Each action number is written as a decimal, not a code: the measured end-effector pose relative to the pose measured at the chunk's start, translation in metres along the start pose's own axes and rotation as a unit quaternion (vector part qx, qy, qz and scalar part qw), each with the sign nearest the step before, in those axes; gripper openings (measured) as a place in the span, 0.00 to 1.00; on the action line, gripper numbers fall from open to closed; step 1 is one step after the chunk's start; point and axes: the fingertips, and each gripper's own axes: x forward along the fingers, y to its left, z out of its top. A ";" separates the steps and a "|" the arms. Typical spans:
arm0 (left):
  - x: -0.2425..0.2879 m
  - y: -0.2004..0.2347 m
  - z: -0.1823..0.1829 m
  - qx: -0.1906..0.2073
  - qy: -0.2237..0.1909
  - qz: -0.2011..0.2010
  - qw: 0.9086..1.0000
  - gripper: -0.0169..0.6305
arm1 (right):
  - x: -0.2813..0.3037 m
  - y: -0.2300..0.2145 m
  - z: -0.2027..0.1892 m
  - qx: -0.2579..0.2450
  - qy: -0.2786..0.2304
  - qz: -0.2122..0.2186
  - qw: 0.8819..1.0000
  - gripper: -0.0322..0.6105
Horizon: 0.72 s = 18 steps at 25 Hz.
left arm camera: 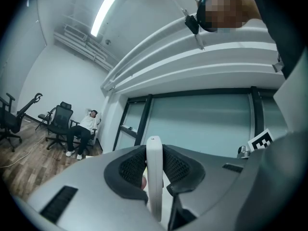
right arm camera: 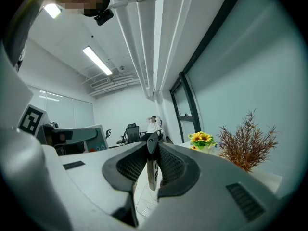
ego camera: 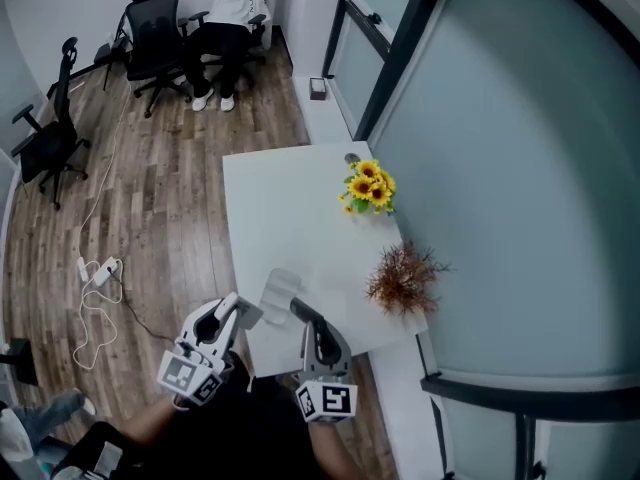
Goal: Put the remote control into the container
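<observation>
My left gripper (ego camera: 245, 313) (left arm camera: 154, 172) is shut on a slim white remote control (left arm camera: 154, 177), which stands edge-on between the pads. In the right gripper view the remote (right arm camera: 94, 138) shows its coloured buttons. A clear container (ego camera: 280, 290) (right arm camera: 144, 203) sits at the near edge of the white table (ego camera: 290, 208), between the two grippers. My right gripper (ego camera: 300, 308) (right arm camera: 152, 165) is shut on a thin grey upright strip that looks like the container's wall. Both grippers point roughly level, side by side.
Yellow sunflowers (ego camera: 370, 186) and a dried brown plant (ego camera: 403, 278) stand along the table's right side, against a glass wall. Office chairs (ego camera: 155, 33), a seated person (ego camera: 232, 18) and floor cables (ego camera: 100, 273) lie to the far left.
</observation>
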 end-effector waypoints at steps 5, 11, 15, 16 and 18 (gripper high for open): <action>0.007 0.007 -0.001 0.000 0.008 0.004 1.000 0.17 | 0.013 -0.002 -0.001 0.004 0.009 0.001 1.000 0.16; 0.034 0.023 0.000 0.010 0.005 -0.009 1.000 0.17 | 0.032 -0.007 -0.009 0.003 0.016 -0.014 1.000 0.16; 0.044 0.037 -0.010 -0.004 0.014 -0.022 1.000 0.17 | 0.041 -0.005 -0.021 0.007 0.029 -0.028 0.999 0.16; 0.046 0.040 -0.011 -0.004 0.016 -0.024 1.000 0.17 | 0.043 -0.005 -0.023 0.007 0.032 -0.029 0.999 0.16; 0.052 0.044 -0.010 -0.005 0.014 -0.028 0.999 0.17 | 0.049 -0.006 -0.026 0.008 0.036 -0.032 0.999 0.16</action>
